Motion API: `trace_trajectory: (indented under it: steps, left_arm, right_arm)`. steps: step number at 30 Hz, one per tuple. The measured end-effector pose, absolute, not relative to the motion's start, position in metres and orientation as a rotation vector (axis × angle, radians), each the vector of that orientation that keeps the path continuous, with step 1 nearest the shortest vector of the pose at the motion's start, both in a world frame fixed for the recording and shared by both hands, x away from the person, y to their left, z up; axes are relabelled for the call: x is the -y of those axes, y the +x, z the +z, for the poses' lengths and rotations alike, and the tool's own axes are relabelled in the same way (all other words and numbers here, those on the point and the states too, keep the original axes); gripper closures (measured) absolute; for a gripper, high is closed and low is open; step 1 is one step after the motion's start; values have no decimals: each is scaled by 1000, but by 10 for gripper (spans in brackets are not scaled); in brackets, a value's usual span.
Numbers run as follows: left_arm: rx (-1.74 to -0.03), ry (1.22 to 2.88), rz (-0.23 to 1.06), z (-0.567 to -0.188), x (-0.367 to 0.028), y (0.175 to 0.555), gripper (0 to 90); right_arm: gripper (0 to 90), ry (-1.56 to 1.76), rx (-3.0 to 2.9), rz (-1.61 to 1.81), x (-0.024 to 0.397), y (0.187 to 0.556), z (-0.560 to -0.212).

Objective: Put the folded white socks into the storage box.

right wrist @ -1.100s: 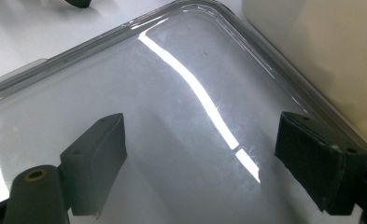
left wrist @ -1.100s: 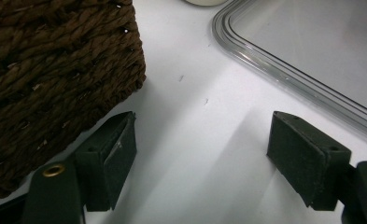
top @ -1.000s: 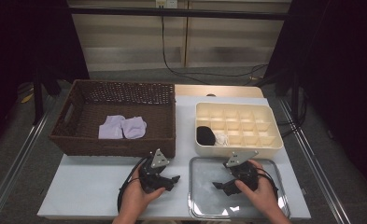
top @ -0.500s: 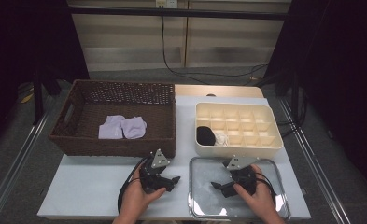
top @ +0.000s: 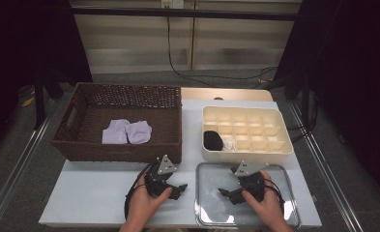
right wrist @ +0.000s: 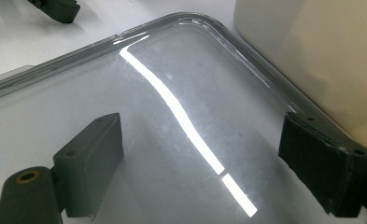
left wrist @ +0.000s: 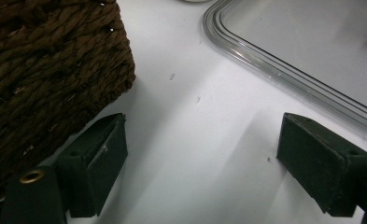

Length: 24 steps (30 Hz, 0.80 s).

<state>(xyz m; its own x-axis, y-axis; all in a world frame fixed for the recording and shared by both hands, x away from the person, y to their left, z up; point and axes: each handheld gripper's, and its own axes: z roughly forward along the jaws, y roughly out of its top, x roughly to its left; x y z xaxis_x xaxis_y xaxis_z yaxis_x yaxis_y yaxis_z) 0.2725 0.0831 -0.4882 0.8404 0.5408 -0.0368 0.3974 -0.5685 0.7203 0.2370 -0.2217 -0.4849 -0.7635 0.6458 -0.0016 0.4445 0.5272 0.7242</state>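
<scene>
A: Jaws on the left gripper [left wrist: 200, 172]: wide apart, just been opening, nothing between them but bare tabletop [top: 91, 193]. It rests low, just beside the near corner of the wicker basket [left wrist: 41, 70].

B: And the right gripper [right wrist: 214, 172]?

A: Jaws also spread wide and empty. They sit over the floor of the shiny metal tray [right wrist: 181, 21], and the pads grip nothing. Tray itself is bare.

B: So where's the stuff to be handled?

A: Two pale cloth pieces [top: 127, 131] lie side by side on the basket floor, well apart from both grippers. Look like folded socks, can't say for sure.

B: Anything already put away?

A: Divided box [top: 248, 152] behind the tray has a black bundle [top: 212, 140] in its near-left cell and a white bundle [top: 228, 143] in the cell next to it. Remaining cells look empty.

B: Your read on progress?

A: Partway, I'd judge. Two items stowed and two left in the basket. Neither hand is on a piece, so a between-items pause. Next pick not yet begun; reaching over the basket wall would come first.
</scene>
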Motion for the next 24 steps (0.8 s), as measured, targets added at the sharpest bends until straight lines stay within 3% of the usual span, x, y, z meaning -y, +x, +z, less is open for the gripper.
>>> trace_trajectory:
  steps: [13, 24]
  left_arm:
    - [-684, 2278, 233, -484, -83, 273, 155]
    - [-697, 2354, 114, -472, -96, 274, 153]
  right_arm:
    - [130, 910, -2499, 1073, 222, 237, -485]
    - [130, 912, -2500, 1073, 222, 237, -485]
